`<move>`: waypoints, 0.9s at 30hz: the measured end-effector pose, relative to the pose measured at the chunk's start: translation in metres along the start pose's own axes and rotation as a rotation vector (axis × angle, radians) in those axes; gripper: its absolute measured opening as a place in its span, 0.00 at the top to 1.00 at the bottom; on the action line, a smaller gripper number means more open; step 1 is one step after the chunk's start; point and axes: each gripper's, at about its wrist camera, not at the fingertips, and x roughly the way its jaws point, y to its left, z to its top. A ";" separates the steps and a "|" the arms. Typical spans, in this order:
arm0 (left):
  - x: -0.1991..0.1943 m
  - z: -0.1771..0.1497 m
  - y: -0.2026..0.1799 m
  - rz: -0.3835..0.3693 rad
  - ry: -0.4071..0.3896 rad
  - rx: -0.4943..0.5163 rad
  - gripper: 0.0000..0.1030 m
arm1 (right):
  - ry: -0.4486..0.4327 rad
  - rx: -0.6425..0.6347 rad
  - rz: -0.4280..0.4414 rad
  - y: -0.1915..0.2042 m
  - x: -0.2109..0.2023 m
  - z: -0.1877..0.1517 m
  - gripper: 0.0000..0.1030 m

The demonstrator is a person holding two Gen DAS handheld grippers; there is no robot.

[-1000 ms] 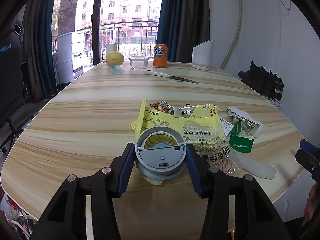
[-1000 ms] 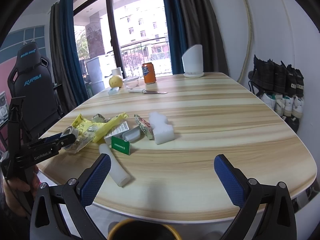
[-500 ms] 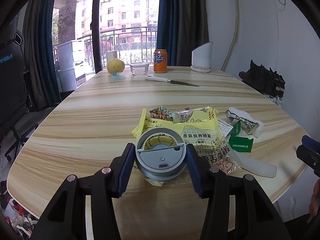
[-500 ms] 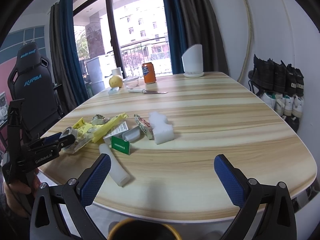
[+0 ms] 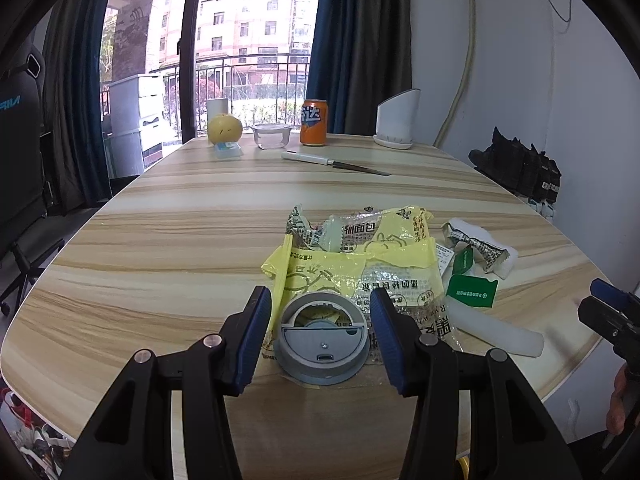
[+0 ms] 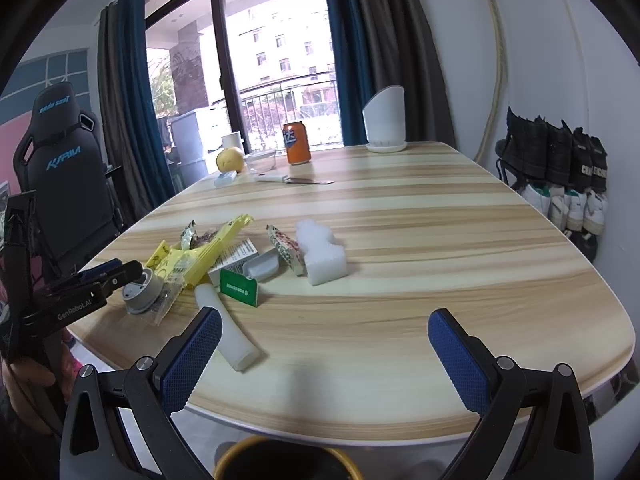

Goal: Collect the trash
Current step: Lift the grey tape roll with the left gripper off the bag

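Risk: your left fingers flank the grey round lid without pressing; lifting could drag the yellow wrapper. Right fingers gape wide, empty.

Crumpled yellow wrappers, a green card, a white tube and a white foam block are scattered together near the table's front edge.

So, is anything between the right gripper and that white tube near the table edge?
Nothing visible. The white tube lies on bare table just ahead of the open right gripper; the green card sits at its far end.
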 end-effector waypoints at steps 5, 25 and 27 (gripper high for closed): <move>0.006 -0.006 -0.006 0.033 0.028 0.033 0.55 | -0.002 0.003 0.001 0.000 -0.001 0.000 0.00; 0.006 -0.008 -0.003 0.037 0.040 0.025 0.57 | 0.002 0.012 0.003 -0.001 -0.001 0.000 0.00; 0.007 -0.007 -0.003 0.038 0.047 0.025 0.57 | 0.004 0.015 0.002 -0.002 -0.002 0.000 0.00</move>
